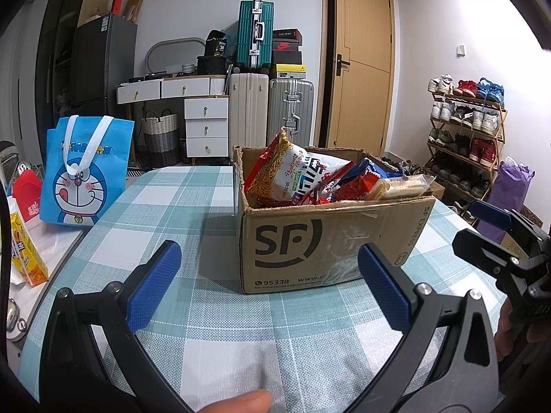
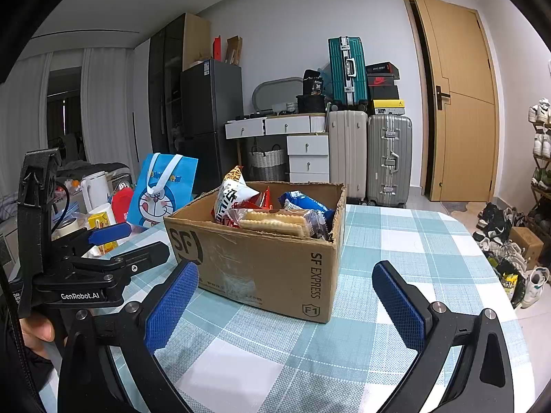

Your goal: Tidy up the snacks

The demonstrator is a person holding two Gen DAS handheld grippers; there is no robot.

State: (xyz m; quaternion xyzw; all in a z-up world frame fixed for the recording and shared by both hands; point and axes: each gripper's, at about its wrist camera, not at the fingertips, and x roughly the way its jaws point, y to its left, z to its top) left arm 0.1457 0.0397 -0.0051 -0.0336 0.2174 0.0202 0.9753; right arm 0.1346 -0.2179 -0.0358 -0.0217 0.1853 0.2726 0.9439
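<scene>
A brown SF Express cardboard box (image 1: 330, 241) (image 2: 261, 258) stands on the checked tablecloth, heaped with snack packets: a noodle-snack bag (image 1: 275, 168), red wrappers and a clear pack of crackers (image 1: 399, 186) (image 2: 275, 222). My left gripper (image 1: 268, 275) hovers open just in front of the box with nothing between its blue pads. Open and empty too, my right gripper (image 2: 286, 292) faces the box's near corner. Each gripper shows at the edge of the other's view: the right gripper (image 1: 496, 220) at the right edge, the left gripper (image 2: 110, 234) at the left edge.
A blue cartoon tote bag (image 1: 82, 172) (image 2: 162, 192) stands left of the box. Beside it are a red carton (image 1: 27, 189), a yellow drink box (image 1: 24, 251) and a white kettle (image 2: 94, 189). Suitcases, drawers, a door and a shoe rack (image 1: 468, 137) lie beyond the table.
</scene>
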